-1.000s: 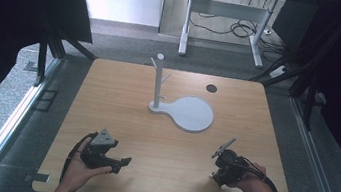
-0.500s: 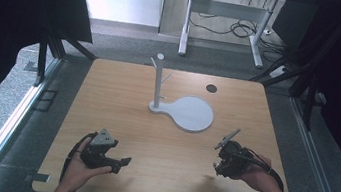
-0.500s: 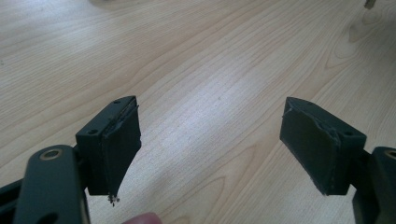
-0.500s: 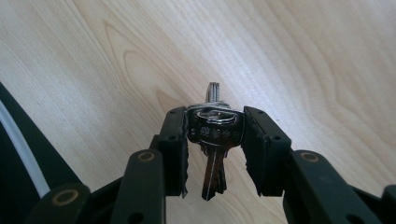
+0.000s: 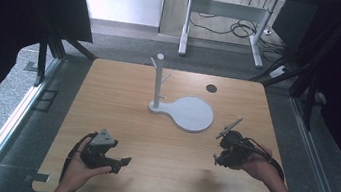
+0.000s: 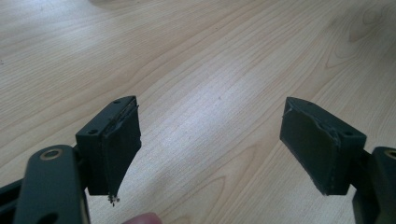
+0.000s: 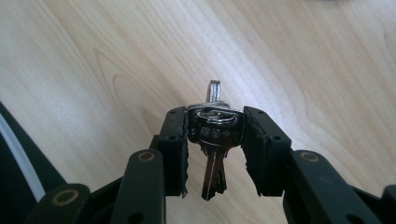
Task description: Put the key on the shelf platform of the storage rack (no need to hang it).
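My right gripper (image 7: pixel 215 135) is shut on a bunch of keys (image 7: pixel 215 133): a black key head with a metal ring on top sits between the pads, and the blades hang down. In the high view that right gripper (image 5: pixel 224 146) is lifted over the table's right side, just right of the stand's round plate. A white stand (image 5: pixel 158 81) with a post and short pegs rises from a round white base plate (image 5: pixel 192 114) at mid-table. My left gripper (image 5: pixel 119 162) rests near the front left, open; its jaws stand wide apart over bare wood, left gripper (image 6: pixel 210 140).
The wooden table (image 5: pixel 124 84) has a small dark round hole cover (image 5: pixel 211 88) at the back right. Black curtains hang on both sides. A desk frame and cables stand on the floor beyond the far edge.
My right hand has moved away from the front edge and slightly right, lifting the gripper with the keys. The left gripper has stayed put.
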Demonstrator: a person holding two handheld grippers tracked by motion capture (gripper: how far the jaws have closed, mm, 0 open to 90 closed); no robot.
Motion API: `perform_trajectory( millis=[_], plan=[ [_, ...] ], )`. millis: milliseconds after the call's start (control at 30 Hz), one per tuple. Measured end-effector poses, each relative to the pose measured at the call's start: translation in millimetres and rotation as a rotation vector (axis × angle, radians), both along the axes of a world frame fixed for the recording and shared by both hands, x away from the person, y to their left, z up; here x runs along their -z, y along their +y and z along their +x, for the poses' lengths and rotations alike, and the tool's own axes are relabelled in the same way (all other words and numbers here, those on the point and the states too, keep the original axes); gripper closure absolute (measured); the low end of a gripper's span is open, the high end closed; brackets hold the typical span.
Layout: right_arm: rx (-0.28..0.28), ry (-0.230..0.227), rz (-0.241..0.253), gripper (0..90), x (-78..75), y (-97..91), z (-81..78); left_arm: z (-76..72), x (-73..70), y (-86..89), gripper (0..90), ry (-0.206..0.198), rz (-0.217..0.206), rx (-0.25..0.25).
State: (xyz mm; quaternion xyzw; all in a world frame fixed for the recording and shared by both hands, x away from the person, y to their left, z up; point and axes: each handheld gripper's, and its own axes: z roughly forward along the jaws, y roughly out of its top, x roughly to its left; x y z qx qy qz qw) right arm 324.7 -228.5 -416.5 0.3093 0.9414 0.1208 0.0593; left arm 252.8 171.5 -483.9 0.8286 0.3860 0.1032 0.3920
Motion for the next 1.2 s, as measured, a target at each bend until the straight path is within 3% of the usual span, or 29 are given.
perform_trajectory(
  millis=[600, 1200],
  plan=[
    [0.022, 0.01, 0.044, 62.2, -8.0, 9.6, 36.8, 0.2, 0.3, -0.2, 20.6, 0.003, -0.002, 0.004],
    [0.021, 0.022, 0.039, 62.2, -11.2, 26.1, 63.9, 0.3, 0.3, -0.2, 20.6, 0.003, -0.003, 0.007]
  ],
)
